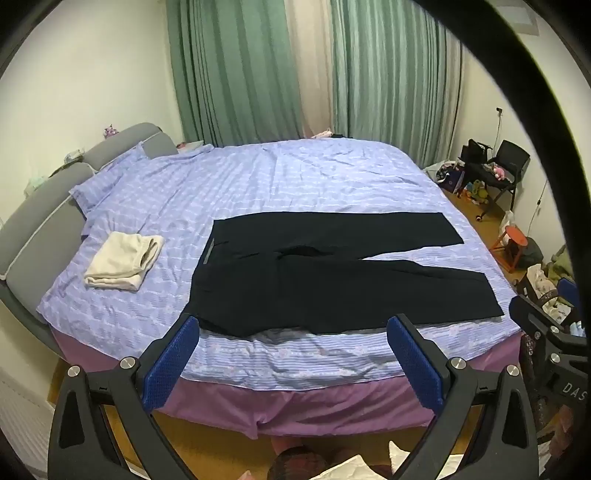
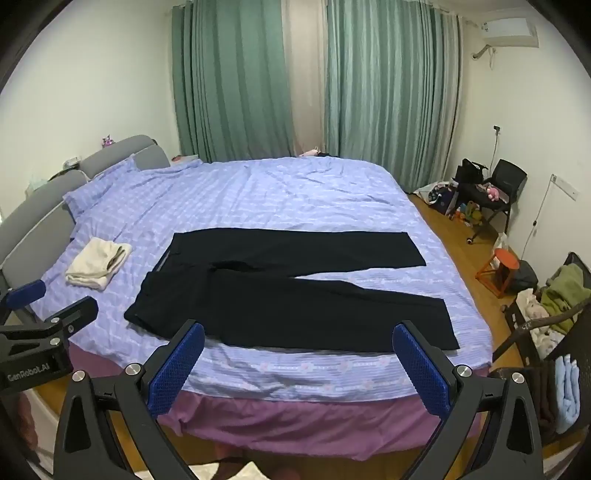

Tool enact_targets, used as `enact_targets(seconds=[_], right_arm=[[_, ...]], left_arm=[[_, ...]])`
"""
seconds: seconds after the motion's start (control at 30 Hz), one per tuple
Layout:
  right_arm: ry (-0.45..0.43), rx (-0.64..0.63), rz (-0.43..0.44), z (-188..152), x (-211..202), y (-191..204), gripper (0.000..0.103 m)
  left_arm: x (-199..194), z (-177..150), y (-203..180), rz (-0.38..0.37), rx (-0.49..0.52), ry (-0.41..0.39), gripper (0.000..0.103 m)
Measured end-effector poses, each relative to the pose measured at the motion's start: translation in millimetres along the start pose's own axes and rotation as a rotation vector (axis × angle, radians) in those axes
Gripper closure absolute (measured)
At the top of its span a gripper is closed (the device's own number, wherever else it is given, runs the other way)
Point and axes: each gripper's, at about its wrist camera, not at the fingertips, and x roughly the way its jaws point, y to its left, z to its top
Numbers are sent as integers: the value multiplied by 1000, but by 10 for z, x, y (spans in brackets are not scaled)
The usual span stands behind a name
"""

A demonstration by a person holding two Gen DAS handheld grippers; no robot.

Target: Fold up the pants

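While black pants (image 1: 332, 280) lay flat, legs apart, on the bed (image 1: 295, 177) ready for folding, the left gripper (image 1: 291, 354) and right gripper (image 2: 299, 358) hovered spread wide, empty.

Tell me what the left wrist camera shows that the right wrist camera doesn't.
Only the left wrist view: a dark curved band crossing its upper right.

Only the right wrist view: a wall air conditioner and folded light blue cloth at the right edge.

Both: black pants spread flat on the lilac bedspread, a folded cream garment beside the waistband, green curtains, and open, empty tongs, left and right.
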Motion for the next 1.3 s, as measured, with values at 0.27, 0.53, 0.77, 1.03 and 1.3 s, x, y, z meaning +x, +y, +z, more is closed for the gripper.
enact_targets(seconds=[0.27, 0.53, 0.77, 1.03, 1.3], right_arm=[[-3, 1, 1, 46, -35, 3, 0], [-27, 2, 5, 7, -109, -63, 0], [-30, 7, 2, 23, -96, -84, 0], [-35, 1, 4, 33, -107, -63, 0], [-39, 0, 3, 17, -93, -54, 0]], left_arm=[[-80, 20, 16, 4, 5, -43, 0], [-180, -12, -41, 10, 1, -88, 0], [-190, -9, -35, 7, 1, -92, 0], [-216, -7, -37, 5, 0, -102, 0], [-209, 51, 7, 4, -8, -104, 0]])
